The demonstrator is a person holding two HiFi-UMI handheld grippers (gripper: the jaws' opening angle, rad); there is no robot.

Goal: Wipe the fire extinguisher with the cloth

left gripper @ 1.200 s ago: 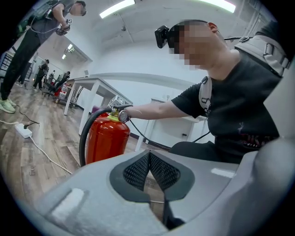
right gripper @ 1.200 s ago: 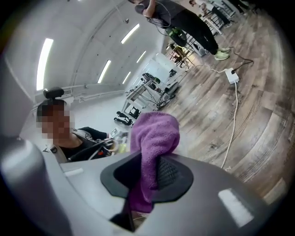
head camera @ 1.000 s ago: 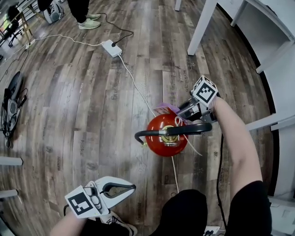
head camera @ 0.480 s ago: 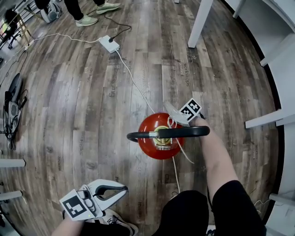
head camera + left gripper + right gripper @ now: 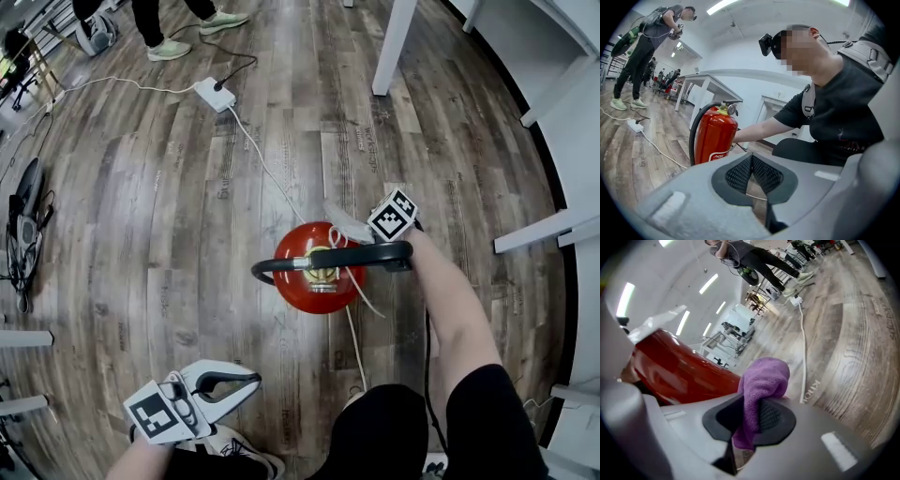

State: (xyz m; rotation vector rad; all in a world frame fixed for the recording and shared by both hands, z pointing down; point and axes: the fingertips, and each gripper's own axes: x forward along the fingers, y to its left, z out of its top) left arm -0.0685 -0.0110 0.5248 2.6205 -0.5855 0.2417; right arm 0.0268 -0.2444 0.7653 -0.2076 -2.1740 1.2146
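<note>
At frame centre the right gripper (image 5: 339, 217) clamps a purple cloth (image 5: 761, 380) beside the red cylindrical fire extinguisher (image 5: 314, 286); the left gripper (image 5: 246, 382), lower left, is closed empty.

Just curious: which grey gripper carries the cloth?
The right gripper, pinching the fluffy purple cloth beside the red metal fire extinguisher; the left gripper is shut, empty.

One fire extinguisher (image 5: 302, 283), one purple cloth (image 5: 761, 383), two hand-held grippers (image 5: 251, 381) (image 5: 334, 212) — one power strip (image 5: 208, 94).
</note>
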